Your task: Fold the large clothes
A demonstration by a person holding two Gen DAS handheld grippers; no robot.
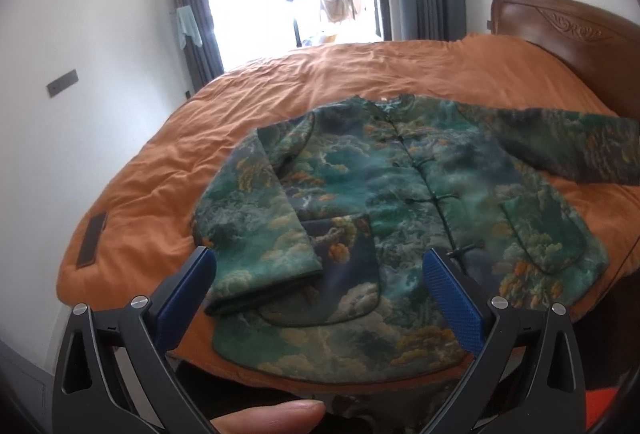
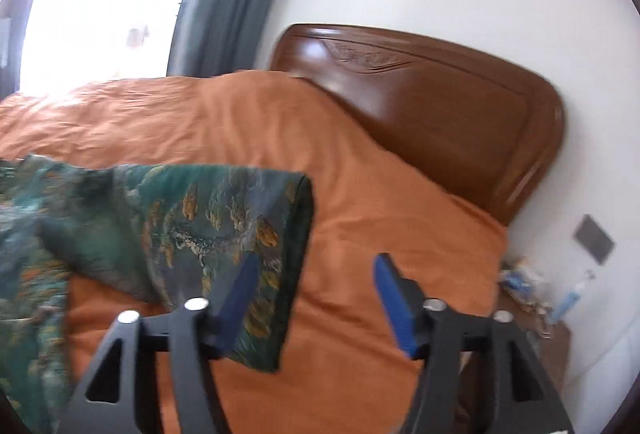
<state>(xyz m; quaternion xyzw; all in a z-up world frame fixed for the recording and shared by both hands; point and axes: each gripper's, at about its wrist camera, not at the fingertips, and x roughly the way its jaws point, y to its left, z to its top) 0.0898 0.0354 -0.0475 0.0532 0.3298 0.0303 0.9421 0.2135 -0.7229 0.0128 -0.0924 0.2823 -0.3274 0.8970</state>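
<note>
The jacket (image 1: 384,202) lies face up on the bed (image 1: 160,170), front fastened, one sleeve already folded across its body, the other sleeve (image 2: 224,234) stretched out toward the headboard (image 2: 440,106). The left gripper (image 1: 320,290) hovers wide and empty above the hem. The right gripper (image 2: 316,298) hangs over the sleeve's cuff (image 2: 298,266), jaws parted, nothing pinched. The cloth looks thick and padded, soft yet bulky, likely to hold a rounded crease; the cuff edge seems the best hold.
</note>
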